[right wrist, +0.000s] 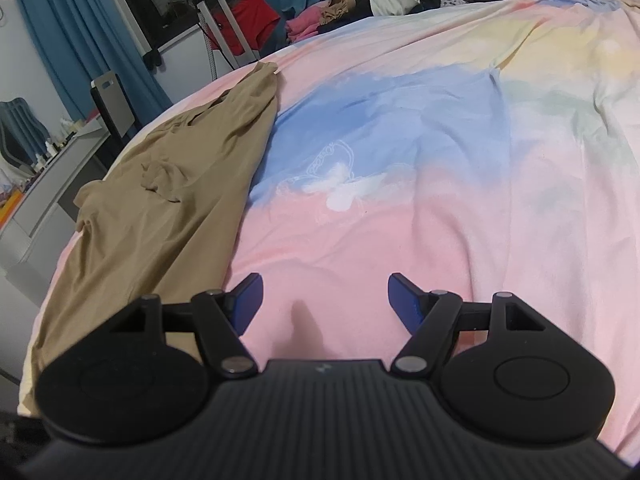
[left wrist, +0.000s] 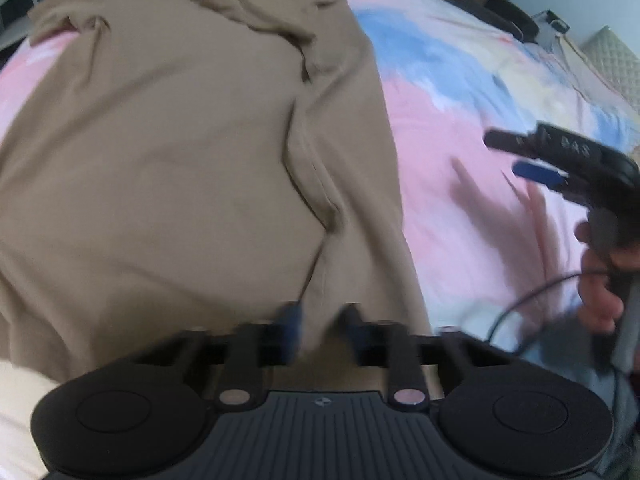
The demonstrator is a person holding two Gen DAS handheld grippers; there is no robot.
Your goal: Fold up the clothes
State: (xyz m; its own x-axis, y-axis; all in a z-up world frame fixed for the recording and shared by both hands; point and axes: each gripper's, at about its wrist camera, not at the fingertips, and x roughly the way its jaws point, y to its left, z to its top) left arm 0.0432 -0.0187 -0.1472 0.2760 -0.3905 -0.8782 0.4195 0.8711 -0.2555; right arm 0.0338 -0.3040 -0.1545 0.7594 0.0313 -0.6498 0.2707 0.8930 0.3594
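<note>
A tan garment [left wrist: 192,168] lies spread on the pastel bed sheet [left wrist: 460,208], with a long crease down its right half. My left gripper [left wrist: 320,324] is at its near hem, jaws narrowed with a fold of tan cloth between the blurred blue pads. My right gripper [right wrist: 326,300] is open and empty above pink sheet, right of the garment [right wrist: 168,208]. The right gripper also shows in the left wrist view [left wrist: 516,156], held by a hand, open.
The sheet [right wrist: 440,160] stretches far to the right. A pile of clothes [right wrist: 360,4] lies at the far edge. Blue curtains [right wrist: 56,40], a stand and a desk with small items [right wrist: 52,148] are to the left of the bed.
</note>
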